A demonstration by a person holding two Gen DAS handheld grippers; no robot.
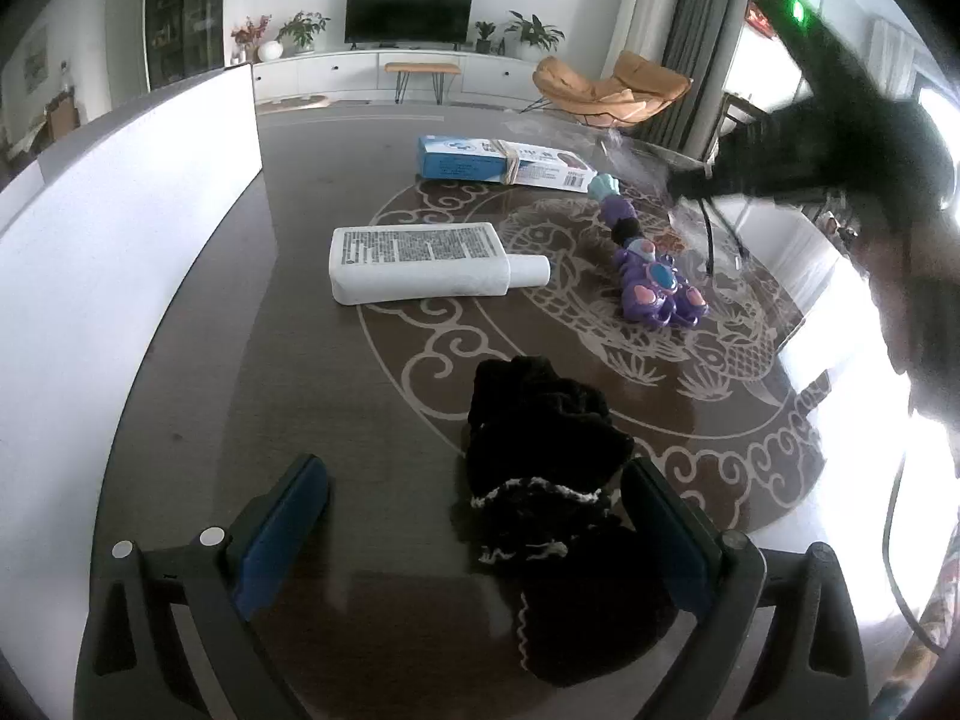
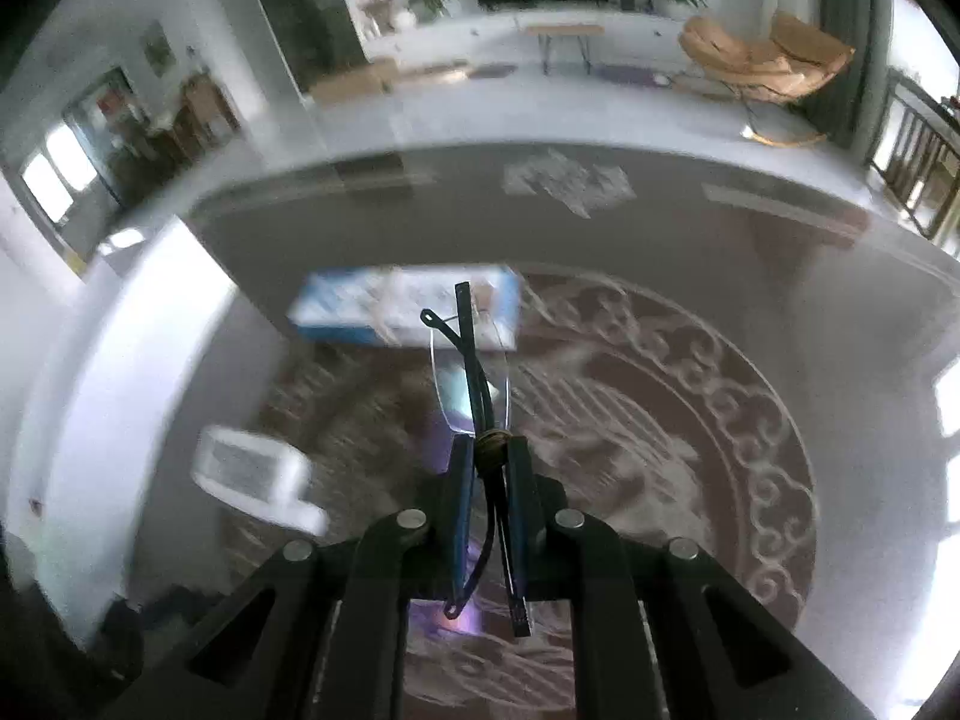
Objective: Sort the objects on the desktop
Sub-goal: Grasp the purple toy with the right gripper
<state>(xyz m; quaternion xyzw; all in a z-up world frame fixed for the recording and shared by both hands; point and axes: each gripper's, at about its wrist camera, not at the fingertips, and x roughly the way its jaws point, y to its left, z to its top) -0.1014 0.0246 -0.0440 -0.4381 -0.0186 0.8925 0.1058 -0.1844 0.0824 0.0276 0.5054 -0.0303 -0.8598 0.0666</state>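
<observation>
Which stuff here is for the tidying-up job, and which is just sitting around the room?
For sorting:
glasses, pinched in the right gripper
white bottle
blue box
purple toy
black knitted cloth, between the open left gripper

Just around:
TV
orange chair
potted plants

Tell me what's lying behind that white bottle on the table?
Behind the white bottle lies a blue and white box with a band around it, bare table between them. Whatever the bottle itself covers stays hidden.
</observation>
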